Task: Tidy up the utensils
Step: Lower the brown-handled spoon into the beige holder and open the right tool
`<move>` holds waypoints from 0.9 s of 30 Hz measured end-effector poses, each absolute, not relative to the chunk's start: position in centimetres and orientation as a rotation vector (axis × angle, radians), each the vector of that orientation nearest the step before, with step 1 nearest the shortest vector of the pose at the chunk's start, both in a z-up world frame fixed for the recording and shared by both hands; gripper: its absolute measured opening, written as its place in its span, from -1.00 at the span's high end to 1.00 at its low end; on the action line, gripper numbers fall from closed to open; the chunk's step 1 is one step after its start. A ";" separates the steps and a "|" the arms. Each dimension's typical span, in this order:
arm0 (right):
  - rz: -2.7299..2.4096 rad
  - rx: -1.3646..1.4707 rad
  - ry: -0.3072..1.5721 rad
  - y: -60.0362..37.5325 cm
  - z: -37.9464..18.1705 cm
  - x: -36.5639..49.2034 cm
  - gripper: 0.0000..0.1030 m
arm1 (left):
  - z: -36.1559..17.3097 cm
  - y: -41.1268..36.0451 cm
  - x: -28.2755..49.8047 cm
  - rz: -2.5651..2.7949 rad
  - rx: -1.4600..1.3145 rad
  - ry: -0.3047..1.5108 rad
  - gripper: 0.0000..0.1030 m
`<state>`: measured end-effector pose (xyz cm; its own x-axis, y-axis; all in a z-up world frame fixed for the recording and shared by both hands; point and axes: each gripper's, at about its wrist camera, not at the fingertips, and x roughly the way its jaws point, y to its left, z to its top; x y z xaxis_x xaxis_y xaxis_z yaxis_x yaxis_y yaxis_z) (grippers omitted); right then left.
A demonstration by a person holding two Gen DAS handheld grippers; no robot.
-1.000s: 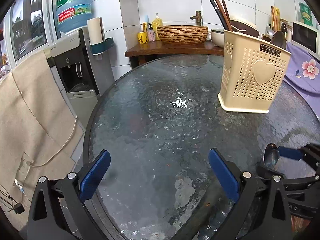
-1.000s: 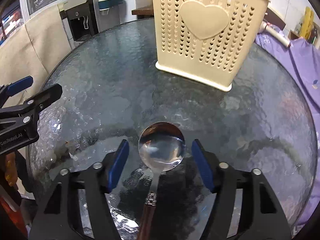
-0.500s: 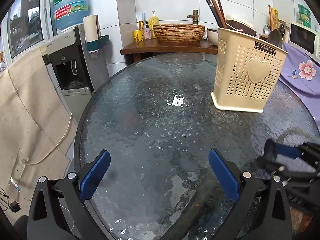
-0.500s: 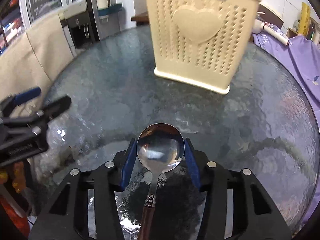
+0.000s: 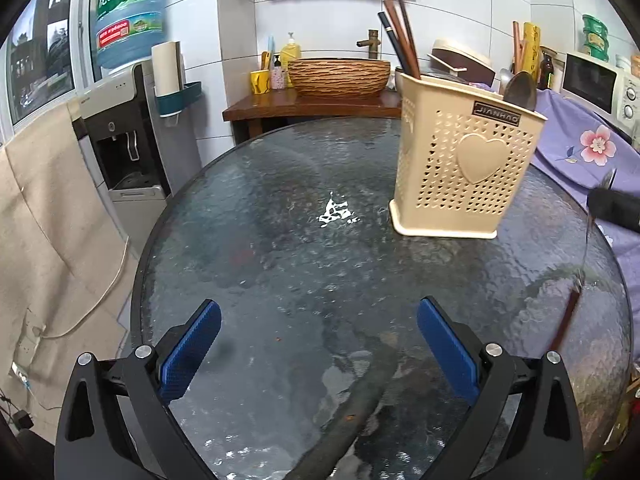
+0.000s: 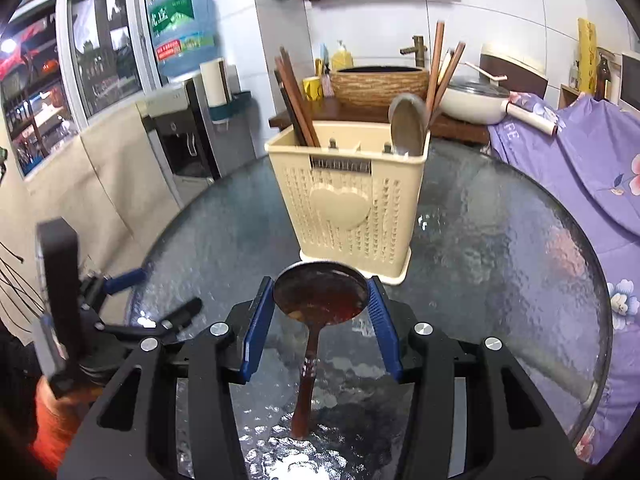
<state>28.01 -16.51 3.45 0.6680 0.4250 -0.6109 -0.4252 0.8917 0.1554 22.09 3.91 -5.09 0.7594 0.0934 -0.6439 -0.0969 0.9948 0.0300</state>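
While its blue-padded jaws stand wide apart with nothing between them, the left gripper [image 5: 318, 350] hangs low over the near edge of a round, textured glass table [image 5: 280, 264]. To its right, farther back on the glass, stands a cream perforated utensil holder [image 5: 460, 172] with a raised heart on its face; dark chopsticks [image 5: 400, 36] jut from its left compartment and a spoon bowl [image 5: 520, 90] rises at its right. At the far right edge of the left wrist view, part of the right gripper [image 6: 320, 322] shows as a dark blur, with a thin handle slanting down below it. In the right wrist view, that gripper is clamped on the bowl of a metal spoon [image 6: 319, 299], one blue pad pressed to each side. The spoon's brown handle hangs down toward the glass, its tip at or just above the surface. The spoon is held in front of the holder, apart from it.
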 end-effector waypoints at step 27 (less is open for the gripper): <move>0.408 -0.051 0.476 -14.9 16.9 40.6 0.08 | -0.3 2.5 22.6 0.039 -0.037 0.595 -0.88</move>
<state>40.56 -14.89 16.89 0.8101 0.3696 -0.4552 -0.3930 0.9184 0.0463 22.57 2.47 -0.31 0.8276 0.0263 -0.5607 -0.0477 0.9986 -0.0236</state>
